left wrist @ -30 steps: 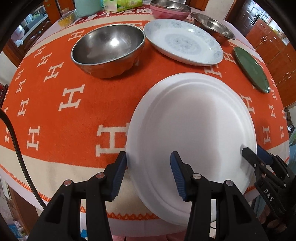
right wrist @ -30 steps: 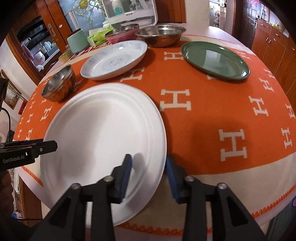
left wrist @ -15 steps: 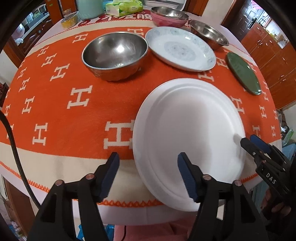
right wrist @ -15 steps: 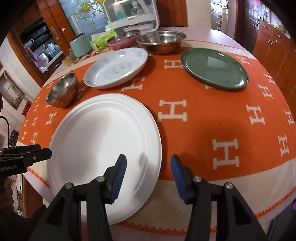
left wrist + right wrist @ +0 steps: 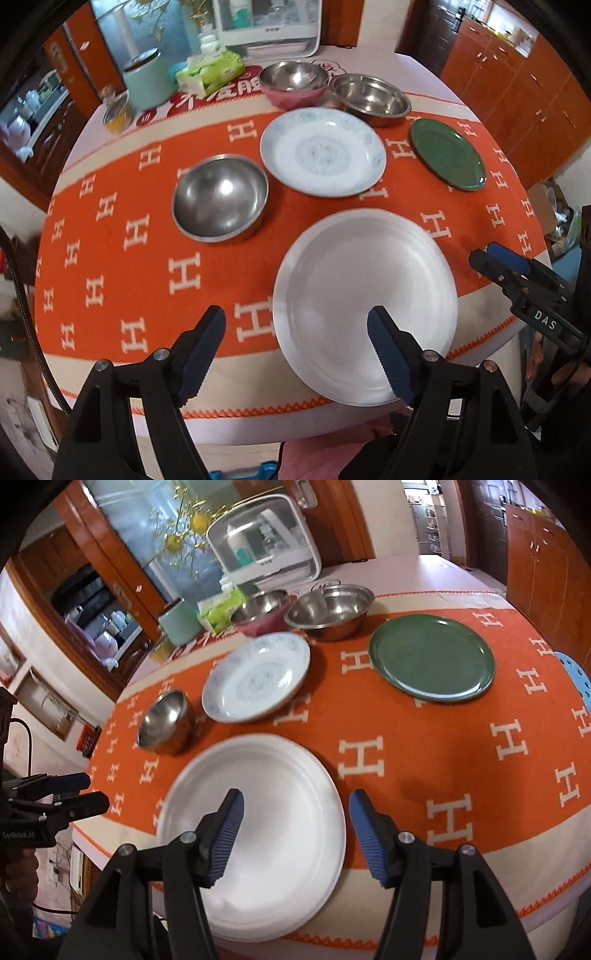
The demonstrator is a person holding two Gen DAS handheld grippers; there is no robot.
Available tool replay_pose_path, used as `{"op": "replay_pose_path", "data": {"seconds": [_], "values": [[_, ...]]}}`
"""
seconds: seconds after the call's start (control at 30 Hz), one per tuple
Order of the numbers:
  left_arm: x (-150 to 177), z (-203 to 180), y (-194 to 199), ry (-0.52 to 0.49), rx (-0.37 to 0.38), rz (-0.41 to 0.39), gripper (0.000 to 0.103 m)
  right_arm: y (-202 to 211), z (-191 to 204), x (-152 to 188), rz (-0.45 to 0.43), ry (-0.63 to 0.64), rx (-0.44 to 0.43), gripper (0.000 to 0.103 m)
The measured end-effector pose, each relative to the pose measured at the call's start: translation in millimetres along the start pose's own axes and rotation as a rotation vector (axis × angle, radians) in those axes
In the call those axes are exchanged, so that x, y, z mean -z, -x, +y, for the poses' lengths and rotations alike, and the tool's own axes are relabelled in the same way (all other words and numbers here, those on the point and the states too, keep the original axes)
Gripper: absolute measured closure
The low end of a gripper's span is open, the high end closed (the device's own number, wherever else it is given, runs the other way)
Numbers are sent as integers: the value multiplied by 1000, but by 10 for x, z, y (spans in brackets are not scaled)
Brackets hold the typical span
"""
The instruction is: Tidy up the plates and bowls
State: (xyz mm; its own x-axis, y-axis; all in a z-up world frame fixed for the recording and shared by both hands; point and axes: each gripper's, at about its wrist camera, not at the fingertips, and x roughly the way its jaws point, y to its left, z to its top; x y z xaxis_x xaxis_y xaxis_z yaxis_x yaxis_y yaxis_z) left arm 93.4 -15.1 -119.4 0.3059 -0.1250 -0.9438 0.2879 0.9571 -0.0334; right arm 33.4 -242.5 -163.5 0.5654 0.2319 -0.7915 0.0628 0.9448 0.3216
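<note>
Left wrist — both tools [image 5: 295,347] [image 5: 295,830] prob. empty | white plate [image 5: 365,306] on tbl

The left claw [image 5: 295,350] hangs with its two blue-padded fingers [image 5: 201,350] spread wide and nothing between them, pointing toward 12 o'clock. The right claw [image 5: 295,834] is likewise spread wide and holds nothing. In the left wrist view the right claw [image 5: 496,260] enters at 3 o'clock, its tips close together from that angle; the left claw [image 5: 79,792] enters the right wrist view at 9 o'clock.

Nearest plate [image 5: 364,306] lies at the table edge, bowl [image 5: 220,197] behind-left, patterned plate [image 5: 322,151] behind.
</note>
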Motion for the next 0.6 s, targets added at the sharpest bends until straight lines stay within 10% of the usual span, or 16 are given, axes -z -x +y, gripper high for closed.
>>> {"op": "replay_pose_path", "data": {"seconds": [0.6], "values": [[-1056, 311, 45, -121, -9, -12, 25, -118, 96, -503, -58, -145, -30, 43]]}}
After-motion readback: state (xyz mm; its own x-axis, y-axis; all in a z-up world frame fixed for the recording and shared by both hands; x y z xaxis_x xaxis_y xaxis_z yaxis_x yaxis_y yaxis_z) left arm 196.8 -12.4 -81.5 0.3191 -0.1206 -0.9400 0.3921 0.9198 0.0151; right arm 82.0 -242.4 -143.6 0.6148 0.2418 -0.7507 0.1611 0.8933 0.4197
